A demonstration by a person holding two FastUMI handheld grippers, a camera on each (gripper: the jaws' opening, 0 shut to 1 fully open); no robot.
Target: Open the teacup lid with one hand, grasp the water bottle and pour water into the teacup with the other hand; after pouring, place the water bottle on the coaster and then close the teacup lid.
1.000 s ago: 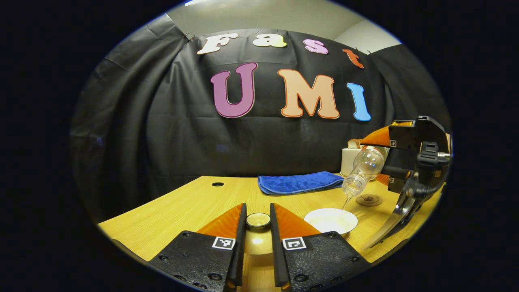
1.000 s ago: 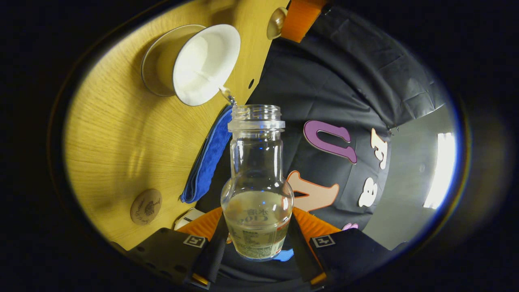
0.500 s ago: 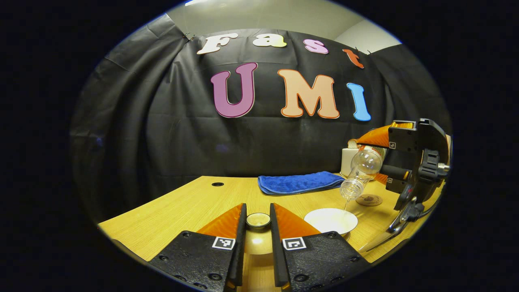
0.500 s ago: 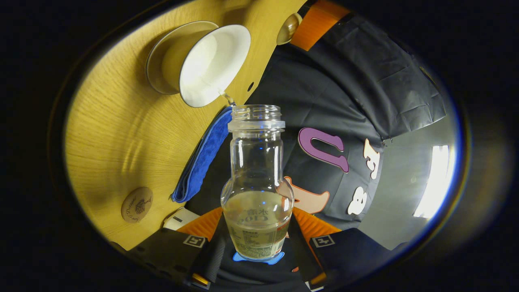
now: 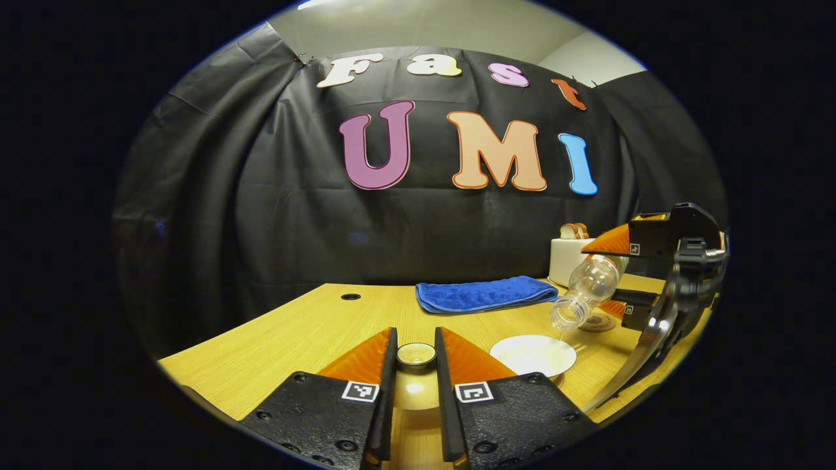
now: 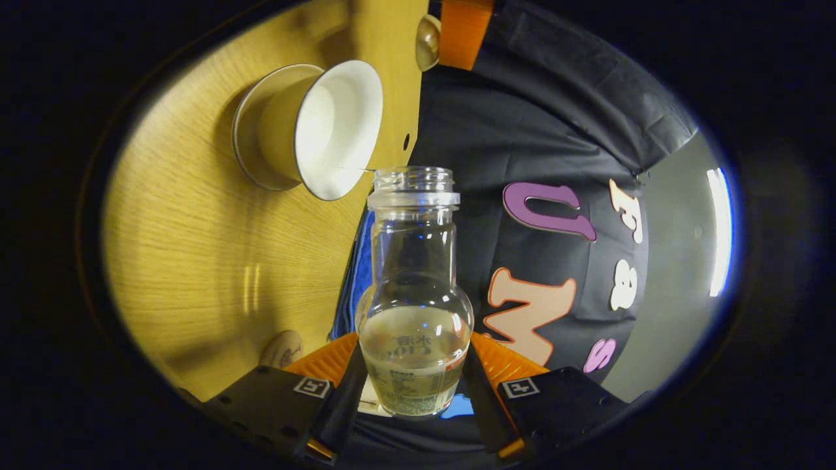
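Left tool clamped narrow on knob of the beige ceramic teacup lid, held off the cup at 6 o'clock in left gripper view. Right tool grips clear glass water bottle, tipped, mouth over the open white-lined teacup at 4 o'clock on wooden counter. Round brown coaster behind bottle.

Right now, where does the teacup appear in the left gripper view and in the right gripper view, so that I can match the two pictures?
Left gripper view: the teacup sits low and right of centre on the table, under the tilted water bottle's mouth.
Right gripper view: the teacup is at the upper left, appearing turned sideways, beside the water bottle's mouth.
Shared landmark: the blue towel, behind the teacup in both views.
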